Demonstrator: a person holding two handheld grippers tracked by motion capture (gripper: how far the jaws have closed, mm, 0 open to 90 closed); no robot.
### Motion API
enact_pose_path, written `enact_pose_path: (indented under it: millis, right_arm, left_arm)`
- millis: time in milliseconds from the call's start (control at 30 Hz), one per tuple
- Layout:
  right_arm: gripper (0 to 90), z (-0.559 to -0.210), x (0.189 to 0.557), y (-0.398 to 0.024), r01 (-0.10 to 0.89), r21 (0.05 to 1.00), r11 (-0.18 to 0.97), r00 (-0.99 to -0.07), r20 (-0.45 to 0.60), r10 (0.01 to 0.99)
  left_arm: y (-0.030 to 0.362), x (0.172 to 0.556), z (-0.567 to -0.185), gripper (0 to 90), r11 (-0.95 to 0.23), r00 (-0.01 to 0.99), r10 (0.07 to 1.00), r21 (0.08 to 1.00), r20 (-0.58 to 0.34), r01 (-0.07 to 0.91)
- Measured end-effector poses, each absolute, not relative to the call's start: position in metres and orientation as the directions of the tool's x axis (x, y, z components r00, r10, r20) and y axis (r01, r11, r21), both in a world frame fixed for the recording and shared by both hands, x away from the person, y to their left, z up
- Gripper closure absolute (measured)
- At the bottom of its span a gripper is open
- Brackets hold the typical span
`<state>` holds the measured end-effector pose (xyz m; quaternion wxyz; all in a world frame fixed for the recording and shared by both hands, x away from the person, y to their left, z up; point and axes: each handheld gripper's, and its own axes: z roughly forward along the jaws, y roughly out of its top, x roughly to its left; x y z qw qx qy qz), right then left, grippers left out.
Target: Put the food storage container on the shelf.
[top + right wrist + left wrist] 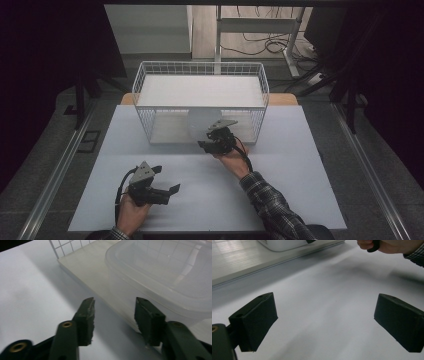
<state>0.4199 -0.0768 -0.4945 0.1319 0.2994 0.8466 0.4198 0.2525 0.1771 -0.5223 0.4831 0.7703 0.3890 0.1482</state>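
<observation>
The work in hand is putting a clear plastic container (160,277) into the white wire basket (200,70) that stands at the far edge of the tabletop (280,190). The container sits on the basket's lower floor, at its open near side, right of the middle. The right gripper (212,137) is just in front of it. In the right gripper view its 2 jaws stand partly apart with nothing between them, and the container lies just beyond the tips. I judge this to be the release step: the container looks set down and let go.

The next move likely calls for drawing the right gripper straight back toward the near edge, low enough to clear the basket's upper shelf (200,90) and without catching the container's rim.

The left gripper (165,192) rests near the near-left corner of the tabletop, jaws wide apart over bare surface.

From the high view the container reads as a pale round patch behind the wire, partly covered by the right gripper, so its outline is hard to make out. In the right gripper view its far and right sides are cut off. Whether it holds anything, I cannot tell.
</observation>
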Motion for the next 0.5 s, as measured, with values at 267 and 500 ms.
enact_pose_path:
  millis: [267, 500]
  right_arm:
    - [34.8, -0.490, 0.411, -0.078, 0.392, 0.787, 0.477, -0.800, 0.036, 0.599]
    - [26.4, -0.487, 0.403, -0.080, 0.389, 0.787, 0.478, -0.809, 0.045, 0.586]
  left_arm:
    - [0.178, 0.253, -0.523, 3.9, -0.218, 0.649, 0.743, 0.858, -0.163, 0.465]
    - [0.178, 0.253, -0.523, 3.9, -0.217, 0.649, 0.742, 0.856, -0.168, 0.469]
